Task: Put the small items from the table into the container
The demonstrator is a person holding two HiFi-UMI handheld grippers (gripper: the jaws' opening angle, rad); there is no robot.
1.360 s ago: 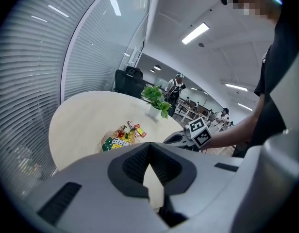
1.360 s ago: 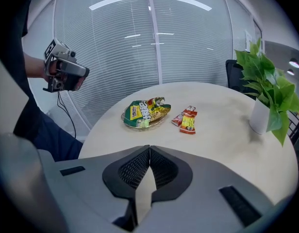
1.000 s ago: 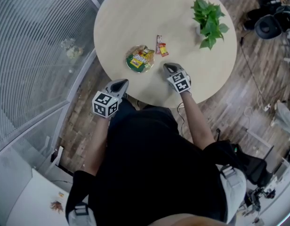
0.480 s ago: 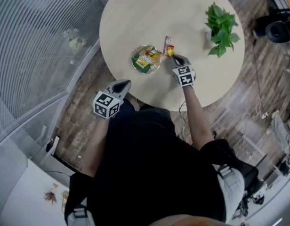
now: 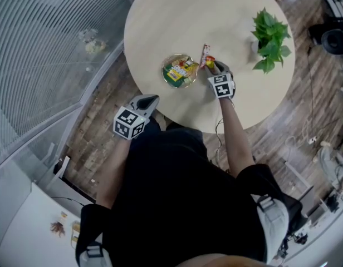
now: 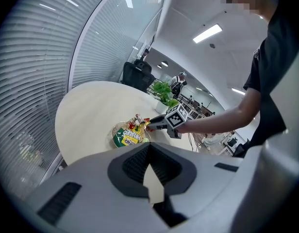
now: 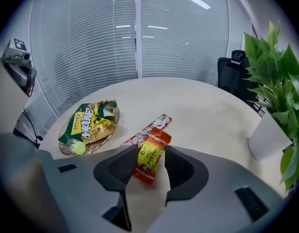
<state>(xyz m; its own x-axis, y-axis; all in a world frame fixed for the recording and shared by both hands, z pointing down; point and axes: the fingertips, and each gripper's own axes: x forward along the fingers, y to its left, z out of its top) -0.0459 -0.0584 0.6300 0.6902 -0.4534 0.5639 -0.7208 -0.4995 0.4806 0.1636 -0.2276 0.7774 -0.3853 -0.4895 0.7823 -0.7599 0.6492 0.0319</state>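
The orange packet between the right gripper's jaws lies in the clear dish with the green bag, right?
No: the right gripper view shows the orange packet on the table beside the clear dish, not in it. It is between the right gripper's opening jaws.

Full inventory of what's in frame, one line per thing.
round beige table: 1, beige, centre
clear shallow dish: 1, clear, on table
green-yellow snack bag: 1, green-yellow, in dish
orange-red snack packet: 1, orange-red, on table
long red-white packet: 1, red-white, just beyond it
potted leafy plant: 1, green, white pot, right side of table
black office chair: 1, black, beyond table
left hand-held gripper: 1, grey, shut, empty, off the table
right hand-held gripper: 1, grey, jaws opening, orange-red packet between them
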